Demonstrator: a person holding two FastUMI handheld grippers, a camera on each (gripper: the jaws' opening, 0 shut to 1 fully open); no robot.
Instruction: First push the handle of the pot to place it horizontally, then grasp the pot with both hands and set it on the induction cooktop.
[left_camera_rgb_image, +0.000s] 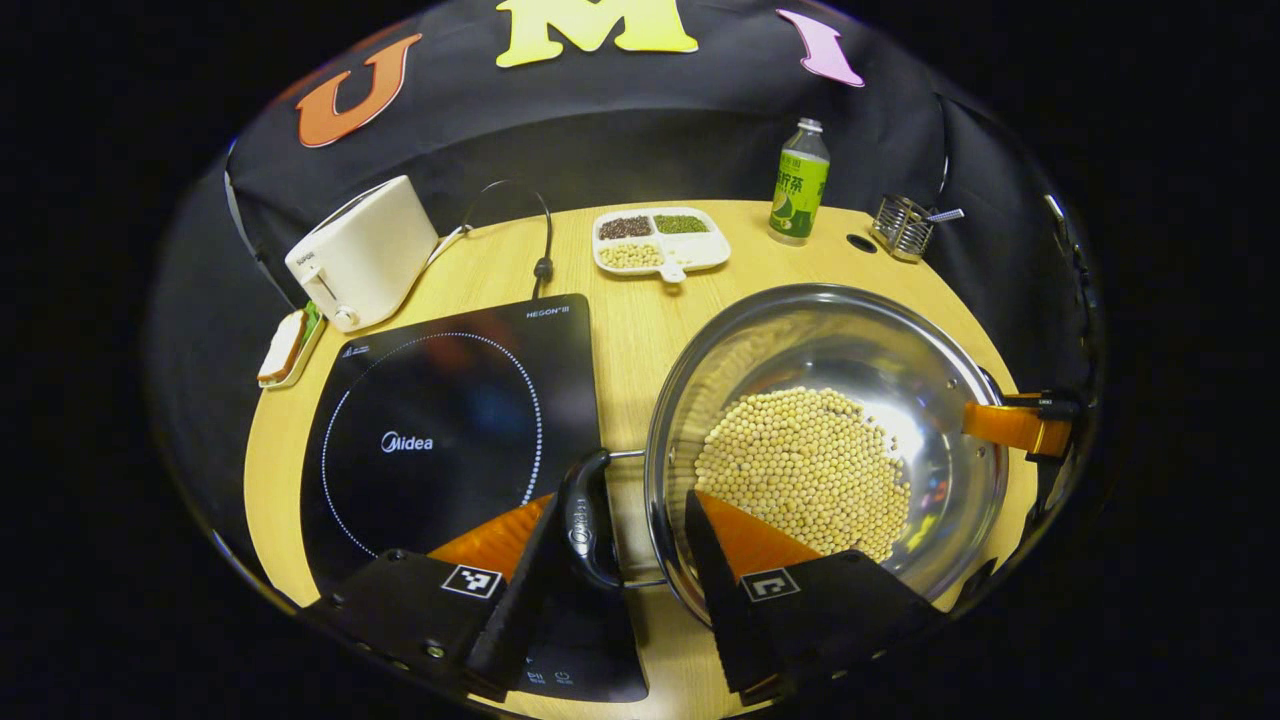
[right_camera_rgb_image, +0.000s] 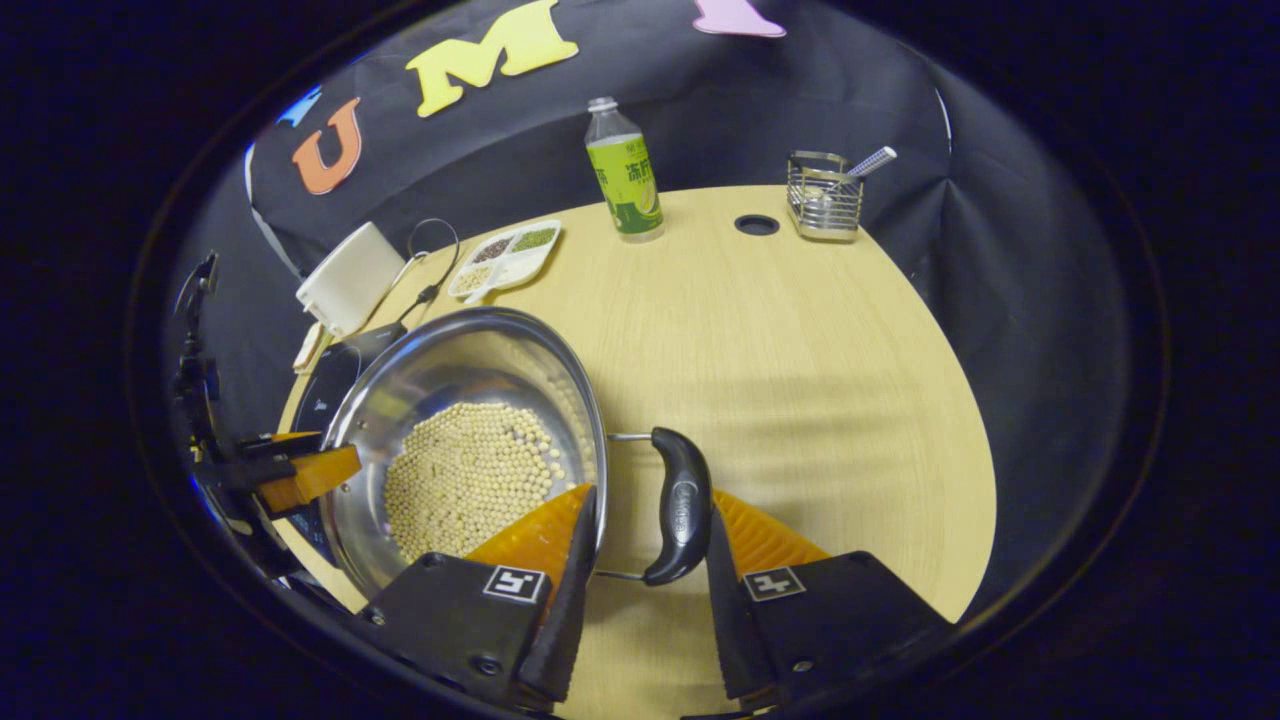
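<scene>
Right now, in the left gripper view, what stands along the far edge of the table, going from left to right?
Toaster → divided tray of beans → green bottle → wire holder.

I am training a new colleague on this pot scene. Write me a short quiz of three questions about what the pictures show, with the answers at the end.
1. True or false: the pot is empty.
2. In the left gripper view, what lies just left of the pot? A) the induction cooktop B) a green bottle C) a wire utensil holder
3. Fill in: the fingers of the left hand-held gripper stand on either side of the pot's black ___.

Key
1. False: pale beans cover its bottom.
2. A.
3. handle.
</scene>
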